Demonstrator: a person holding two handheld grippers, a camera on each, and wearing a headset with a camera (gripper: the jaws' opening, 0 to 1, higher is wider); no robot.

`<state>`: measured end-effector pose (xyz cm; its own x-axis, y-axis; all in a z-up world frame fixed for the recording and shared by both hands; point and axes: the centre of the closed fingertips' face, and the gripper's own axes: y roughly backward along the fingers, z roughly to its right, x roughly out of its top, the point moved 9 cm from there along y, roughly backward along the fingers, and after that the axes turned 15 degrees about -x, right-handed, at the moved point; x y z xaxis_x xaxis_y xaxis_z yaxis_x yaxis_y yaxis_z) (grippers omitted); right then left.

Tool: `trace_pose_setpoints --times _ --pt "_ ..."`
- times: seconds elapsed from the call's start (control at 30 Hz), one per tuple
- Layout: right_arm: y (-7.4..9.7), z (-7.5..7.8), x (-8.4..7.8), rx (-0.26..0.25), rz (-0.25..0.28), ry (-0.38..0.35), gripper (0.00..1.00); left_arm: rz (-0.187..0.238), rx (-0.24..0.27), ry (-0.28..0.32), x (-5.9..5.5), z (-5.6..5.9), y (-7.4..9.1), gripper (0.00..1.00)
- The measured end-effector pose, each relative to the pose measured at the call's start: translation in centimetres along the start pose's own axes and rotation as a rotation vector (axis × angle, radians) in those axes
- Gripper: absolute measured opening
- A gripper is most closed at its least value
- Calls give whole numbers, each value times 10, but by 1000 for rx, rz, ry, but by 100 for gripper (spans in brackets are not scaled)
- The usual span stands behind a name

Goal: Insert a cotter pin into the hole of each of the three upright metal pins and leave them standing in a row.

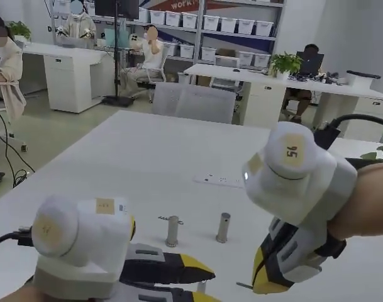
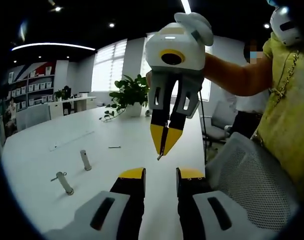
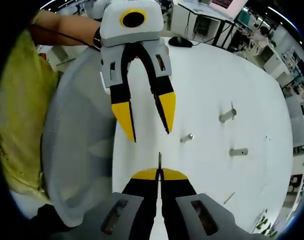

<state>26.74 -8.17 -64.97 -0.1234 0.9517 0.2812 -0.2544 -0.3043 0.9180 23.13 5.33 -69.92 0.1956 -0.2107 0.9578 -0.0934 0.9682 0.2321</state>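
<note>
Cotter pin (image 3: 159, 161) sits pinched in the closed tips of our right gripper (image 3: 159, 174), its end poking forward, we judge, for threading. Our left gripper (image 2: 160, 174) faces it, jaws apart and empty, likely ready to steady one of the metal pins (image 3: 239, 151) standing near both.

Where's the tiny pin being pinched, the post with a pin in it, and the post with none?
Held cotter pin (image 3: 159, 161): right gripper view, its thin shaft above the shut jaws.
Pinned metal post (image 1: 172, 234): head view, middle of its body.
Bare metal post (image 1: 223, 228): head view, middle of its body.
</note>
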Motion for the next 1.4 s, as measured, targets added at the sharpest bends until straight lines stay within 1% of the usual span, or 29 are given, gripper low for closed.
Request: trace_pose_setpoints --times 0.23,0.6,0.8,0.9,1.0,1.4 --pt "3 -5 8 9 9 32 1 -9 -21 -9 2 1 -8 19" --pt "0 -7 15 16 9 59 1 -13 -39 -27 3 1 -14 11" --pt "0 -7 19 19 12 67 1 -22 -37 -41 3 0 -14 5" --pt "-1 -7 20 24 7 75 1 -24 -40 -42 3 0 -13 4" --pt "-1 -8 20 32 4 83 1 -25 -40 -47 3 -1 -12 2" --pt "-1 -9 20 31 3 101 2 -23 -59 -56 4 0 -13 0"
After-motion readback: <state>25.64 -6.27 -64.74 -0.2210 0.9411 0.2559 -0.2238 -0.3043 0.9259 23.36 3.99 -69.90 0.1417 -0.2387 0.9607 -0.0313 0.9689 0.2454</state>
